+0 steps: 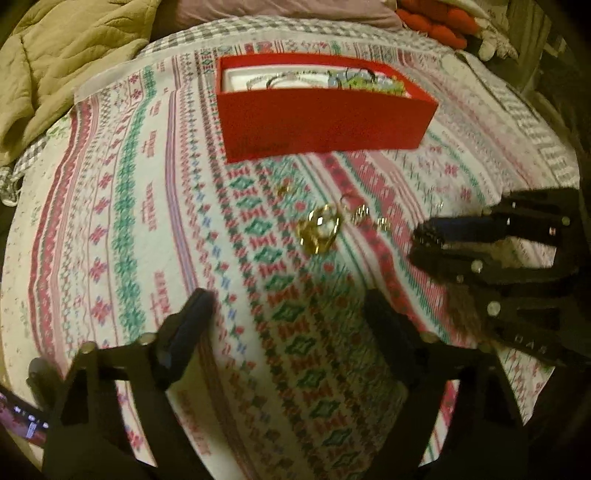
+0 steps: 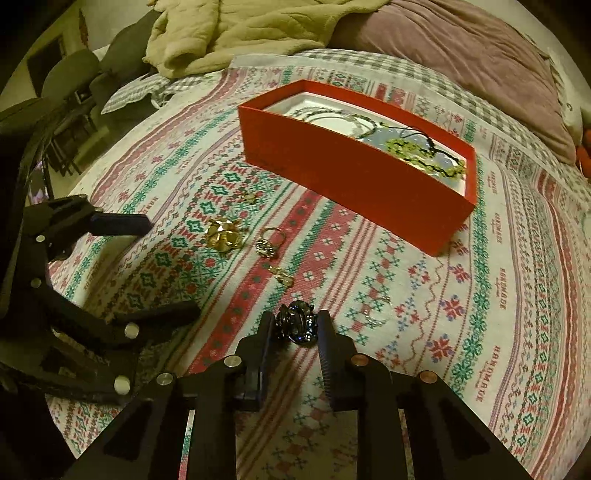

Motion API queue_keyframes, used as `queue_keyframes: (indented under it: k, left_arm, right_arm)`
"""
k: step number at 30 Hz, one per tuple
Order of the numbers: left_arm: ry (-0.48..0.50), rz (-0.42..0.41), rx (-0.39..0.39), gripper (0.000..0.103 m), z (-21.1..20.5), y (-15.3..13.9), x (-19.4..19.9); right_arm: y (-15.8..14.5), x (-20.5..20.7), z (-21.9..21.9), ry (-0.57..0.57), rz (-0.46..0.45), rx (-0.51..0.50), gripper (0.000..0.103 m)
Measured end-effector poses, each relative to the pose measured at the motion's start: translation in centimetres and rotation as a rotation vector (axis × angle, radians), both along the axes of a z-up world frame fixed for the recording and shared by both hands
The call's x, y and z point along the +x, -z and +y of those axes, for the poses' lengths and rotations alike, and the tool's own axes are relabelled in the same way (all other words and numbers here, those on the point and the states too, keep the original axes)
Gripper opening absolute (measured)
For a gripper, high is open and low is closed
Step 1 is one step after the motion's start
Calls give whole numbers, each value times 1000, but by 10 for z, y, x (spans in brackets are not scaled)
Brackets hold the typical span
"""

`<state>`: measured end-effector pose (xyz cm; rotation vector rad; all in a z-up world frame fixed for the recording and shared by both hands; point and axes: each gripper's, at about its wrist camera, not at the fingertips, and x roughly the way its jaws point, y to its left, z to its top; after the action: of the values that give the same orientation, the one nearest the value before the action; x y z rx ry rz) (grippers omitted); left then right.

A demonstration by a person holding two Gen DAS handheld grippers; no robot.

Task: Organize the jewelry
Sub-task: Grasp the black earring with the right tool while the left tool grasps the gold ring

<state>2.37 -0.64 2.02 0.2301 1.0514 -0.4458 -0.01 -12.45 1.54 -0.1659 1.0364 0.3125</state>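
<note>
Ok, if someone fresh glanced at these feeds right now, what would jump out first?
The red box, open and holding beaded jewelry, sits on the patterned cloth at the far side. In front of it lies a gold brooch with small gold pieces beside it. Nearest, the right gripper is closed on a dark ring, while the left gripper stands open with nothing in it.

A patterned blanket (image 2: pixel 424 295) of red, green and white bands spreads beneath the hand-held gripper. Beyond it, past the checked bedsheet (image 2: pixel 332 55), a crumpled beige quilt (image 2: pixel 229 29) lies far ahead to the left, and a mauve pillow (image 2: pixel 461 55) far ahead to the right.
</note>
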Motion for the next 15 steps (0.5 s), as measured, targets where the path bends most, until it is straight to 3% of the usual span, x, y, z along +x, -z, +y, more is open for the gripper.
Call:
queue_keyframes:
  k: [15]
  left_arm:
    - [60, -40, -98, 36, -13, -2, 10]
  right_arm:
    - [1, 1, -2, 13, 20, -12, 23]
